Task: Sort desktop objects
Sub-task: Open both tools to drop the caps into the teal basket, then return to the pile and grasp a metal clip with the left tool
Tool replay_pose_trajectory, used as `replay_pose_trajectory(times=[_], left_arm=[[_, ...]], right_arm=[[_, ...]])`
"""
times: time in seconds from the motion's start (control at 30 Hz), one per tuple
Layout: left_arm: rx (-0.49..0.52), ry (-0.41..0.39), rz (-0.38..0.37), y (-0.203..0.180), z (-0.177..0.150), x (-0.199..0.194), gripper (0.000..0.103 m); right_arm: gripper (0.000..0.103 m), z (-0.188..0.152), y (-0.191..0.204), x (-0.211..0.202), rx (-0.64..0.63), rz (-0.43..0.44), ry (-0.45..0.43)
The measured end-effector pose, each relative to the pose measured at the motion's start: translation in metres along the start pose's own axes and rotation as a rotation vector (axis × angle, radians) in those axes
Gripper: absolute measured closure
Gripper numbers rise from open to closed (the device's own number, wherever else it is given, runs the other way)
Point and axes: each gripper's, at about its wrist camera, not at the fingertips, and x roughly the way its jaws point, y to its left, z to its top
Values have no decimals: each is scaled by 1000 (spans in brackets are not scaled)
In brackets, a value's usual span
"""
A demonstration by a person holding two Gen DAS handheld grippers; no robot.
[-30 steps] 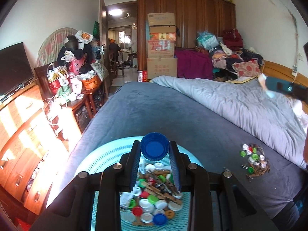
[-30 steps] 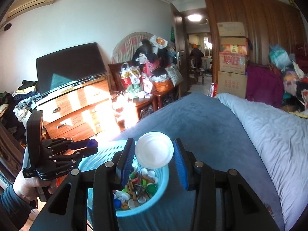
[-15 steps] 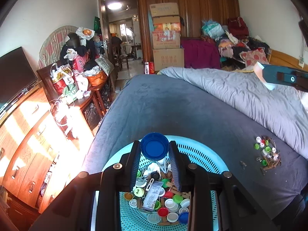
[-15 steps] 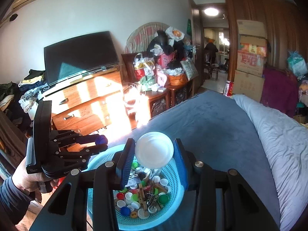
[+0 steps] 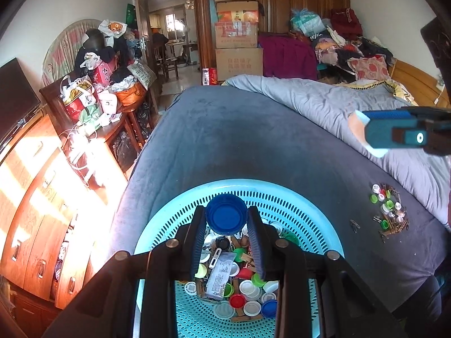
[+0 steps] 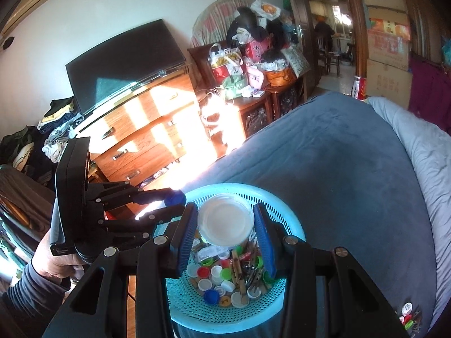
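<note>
My left gripper (image 5: 227, 219) is shut on a blue bottle cap (image 5: 226, 215) and holds it above the light blue perforated basket (image 5: 315, 219). The basket holds several caps, clothespins and a packet. My right gripper (image 6: 225, 222) is shut on a white round lid (image 6: 225, 223), also above the basket (image 6: 290, 225). The left gripper with its blue cap (image 6: 174, 198) shows at the left of the right wrist view. The right gripper's side (image 5: 394, 133) shows at the right of the left wrist view.
The basket sits on a dark blue bed cover (image 5: 239, 140) near the bed's left edge. A small pile of caps and clips (image 5: 389, 211) lies on the cover to the right. A grey quilt (image 5: 352, 107) lies beyond. A wooden dresser (image 6: 146, 140) stands left of the bed.
Both grippers have moved forward and higher over the basket, each still holding its cap or lid. More of the basket's inside shows now.
</note>
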Motion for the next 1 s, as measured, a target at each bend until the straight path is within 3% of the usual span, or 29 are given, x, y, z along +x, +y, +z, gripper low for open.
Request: replay_pose_trajectory(times=[0.13,0.23,0.3,0.5,0.57,0.7,0.77,0.87,1.0], left_arm=[[-2,6,8,-2,1,2,70],[-5,2,13,-4,1,2,46],[-8,-5,20,-5,0,0,46],[-22,-22,14,-12,-5,-9,46],[-21,-52,-13,-26,-8,-17,43],[13,-101,-132,-80,-25,-30,40],[41,-127,-209,-121,-36,-30,31],[85,-140,-318,-188,-54,-14,29],[115,-39,-374,-261,-76,56,29]], right_arm=[[63,-3,-1,4,2,6,7],[58,-4,2,8,-2,22,14],[48,-5,3,8,-3,22,8],[47,-14,-5,-13,8,27,-46],[43,-30,-15,-37,15,26,-105],[24,-108,-42,-101,29,-111,-238],[23,-158,-62,-126,47,-212,-251],[23,-249,-106,-157,157,-373,-208],[23,-359,-157,-181,365,-449,-89]])
